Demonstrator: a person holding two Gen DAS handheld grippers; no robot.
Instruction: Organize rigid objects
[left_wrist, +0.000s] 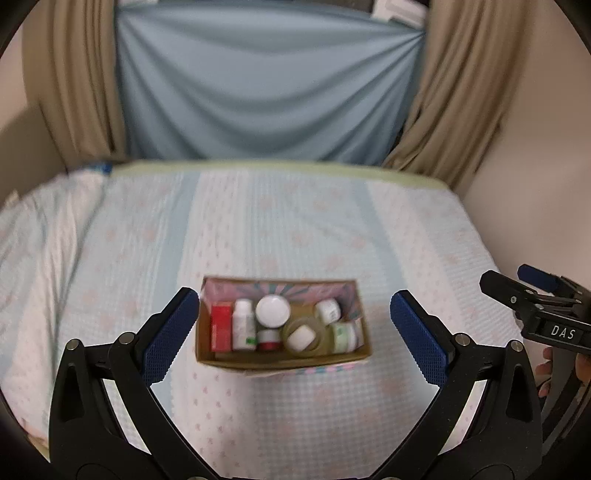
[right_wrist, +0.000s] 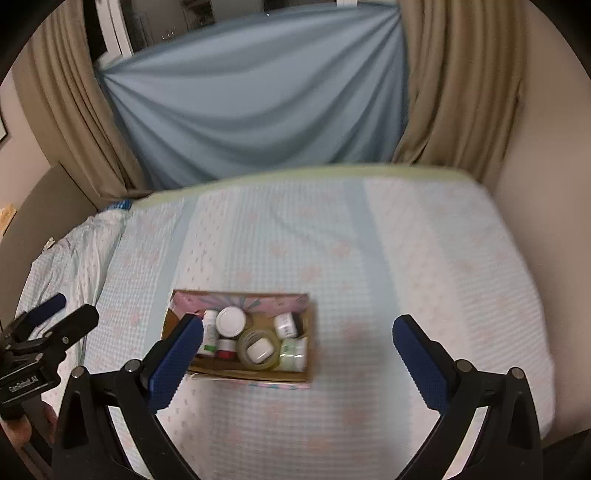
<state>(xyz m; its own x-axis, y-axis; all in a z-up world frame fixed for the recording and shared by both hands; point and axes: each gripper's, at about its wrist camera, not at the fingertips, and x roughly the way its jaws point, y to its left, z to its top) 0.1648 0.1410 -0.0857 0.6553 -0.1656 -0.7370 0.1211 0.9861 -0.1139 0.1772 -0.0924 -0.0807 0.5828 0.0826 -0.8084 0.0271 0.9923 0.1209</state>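
A small cardboard box (left_wrist: 280, 363) sits on the bed, packed with rigid items: a red carton (left_wrist: 221, 326), a white bottle (left_wrist: 243, 325), a white-lidded jar (left_wrist: 272, 311), a tape roll (left_wrist: 317, 341) around a small white jar, and a green jar (left_wrist: 345, 336). My left gripper (left_wrist: 294, 299) hovers above and in front of the box, open and empty. In the right wrist view the same box (right_wrist: 311, 332) lies low and left of centre. My right gripper (right_wrist: 298, 321) is open and empty, its left finger (right_wrist: 177, 354) overlapping the box's left end.
The bed sheet (left_wrist: 295, 229) is pale blue check with pink flowers. Blue cloth (left_wrist: 266, 85) and beige curtains (left_wrist: 461, 92) hang behind; a wall (left_wrist: 535, 184) borders the right. The right gripper (left_wrist: 517, 282) shows at the left wrist view's right edge, the left gripper (right_wrist: 68, 310) at the right wrist view's left edge.
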